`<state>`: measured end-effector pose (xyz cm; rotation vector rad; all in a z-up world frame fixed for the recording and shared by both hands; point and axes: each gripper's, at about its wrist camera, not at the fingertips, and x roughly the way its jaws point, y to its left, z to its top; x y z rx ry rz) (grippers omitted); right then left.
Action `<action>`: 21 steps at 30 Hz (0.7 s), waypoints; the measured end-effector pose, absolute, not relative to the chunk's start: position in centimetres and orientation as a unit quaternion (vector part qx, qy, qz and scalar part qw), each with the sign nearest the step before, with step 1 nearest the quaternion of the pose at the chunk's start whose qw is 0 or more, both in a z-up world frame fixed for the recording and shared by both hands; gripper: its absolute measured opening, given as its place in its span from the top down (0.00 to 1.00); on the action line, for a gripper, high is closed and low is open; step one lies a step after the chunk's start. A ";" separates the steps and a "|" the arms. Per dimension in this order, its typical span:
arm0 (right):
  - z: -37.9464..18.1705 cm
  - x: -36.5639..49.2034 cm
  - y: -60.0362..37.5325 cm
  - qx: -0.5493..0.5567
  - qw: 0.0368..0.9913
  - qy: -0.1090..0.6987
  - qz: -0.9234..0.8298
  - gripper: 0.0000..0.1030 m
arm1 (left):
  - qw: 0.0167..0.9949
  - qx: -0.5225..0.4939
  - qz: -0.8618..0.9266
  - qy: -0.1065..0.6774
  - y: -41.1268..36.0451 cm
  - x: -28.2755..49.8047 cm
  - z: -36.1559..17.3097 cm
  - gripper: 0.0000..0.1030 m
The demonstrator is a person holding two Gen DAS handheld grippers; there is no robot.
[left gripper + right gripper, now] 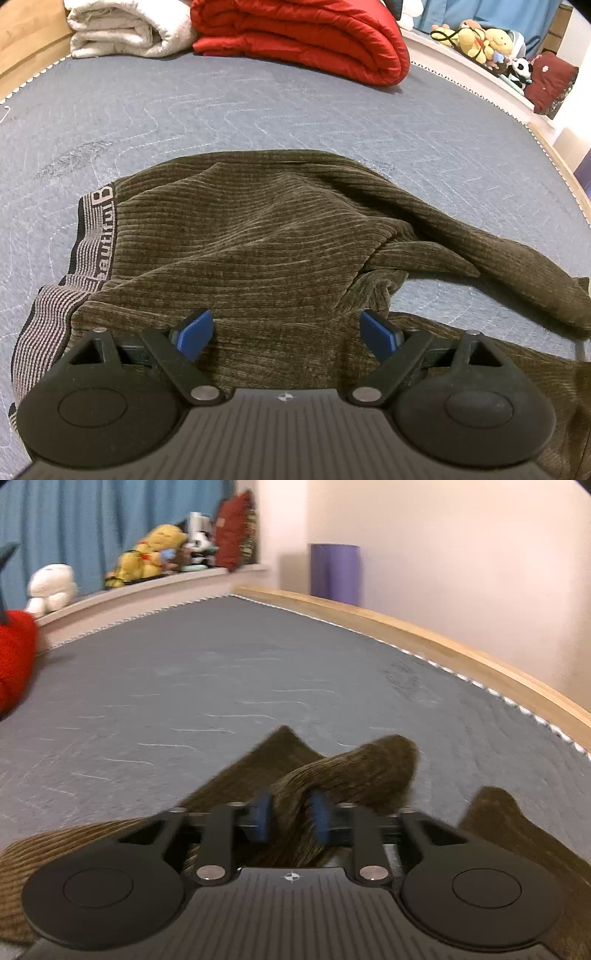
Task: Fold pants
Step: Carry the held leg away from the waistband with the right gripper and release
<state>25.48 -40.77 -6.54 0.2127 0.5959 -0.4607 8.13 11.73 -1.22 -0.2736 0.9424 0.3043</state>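
Two grippers were positioned over one pair of brown corduroy pants (258, 236) lying rumpled on a grey quilted mattress cover (221, 110). The left gripper (286, 332) stood with its jaws spread wide above the seat area near the striped waistband (96, 225); its blue pads (197, 332) gripped nothing, though whether they touched the fabric below could not be determined. The right gripper (290, 818) had its jaws partly apart, with a raised fold of one pant leg (354, 771) between the pads; the view was blurred, so firm pad contact could not be confirmed. A red folded quilt (306, 37) lay well apart at the far edge.
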 end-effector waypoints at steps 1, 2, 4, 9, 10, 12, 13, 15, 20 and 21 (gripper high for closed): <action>-6.3 25.3 -41.0 0.107 0.923 0.284 -0.236 0.48 | 0.871 -0.132 0.145 0.451 11.7 8.2 -1.2 0.12; -6.1 25.0 -41.4 0.111 0.923 0.276 -0.245 0.47 | 0.871 -0.132 0.144 0.451 11.7 8.2 -1.2 0.12; -5.5 24.5 -42.0 0.119 0.924 0.257 -0.258 0.46 | 0.871 -0.133 0.142 0.451 11.5 8.3 -1.2 0.12; -4.2 23.3 -42.4 0.136 0.929 0.208 -0.274 0.45 | 0.871 -0.133 0.138 0.452 11.2 8.4 -1.2 0.12; -4.1 23.0 -42.5 0.137 0.930 0.202 -0.275 0.44 | 0.871 -0.133 0.138 0.452 11.3 8.4 -1.2 0.12; -3.9 22.8 -42.5 0.138 0.932 0.187 -0.279 0.43 | 0.871 -0.134 0.138 0.452 11.4 8.3 -1.2 0.12; -3.8 22.6 -42.6 0.138 0.932 0.182 -0.281 0.43 | 0.871 -0.135 0.139 0.451 11.5 8.3 -1.1 0.12; -3.6 22.3 -42.8 0.141 0.933 0.170 -0.285 0.41 | 0.871 -0.137 0.140 0.451 11.6 8.2 -1.0 0.12; -3.2 21.5 -43.0 0.148 0.934 0.149 -0.288 0.37 | 0.871 -0.139 0.141 0.451 11.7 8.1 -0.9 0.12; -3.2 21.5 -42.9 0.149 0.935 0.147 -0.286 0.37 | 0.871 -0.139 0.141 0.450 11.7 8.1 -0.9 0.12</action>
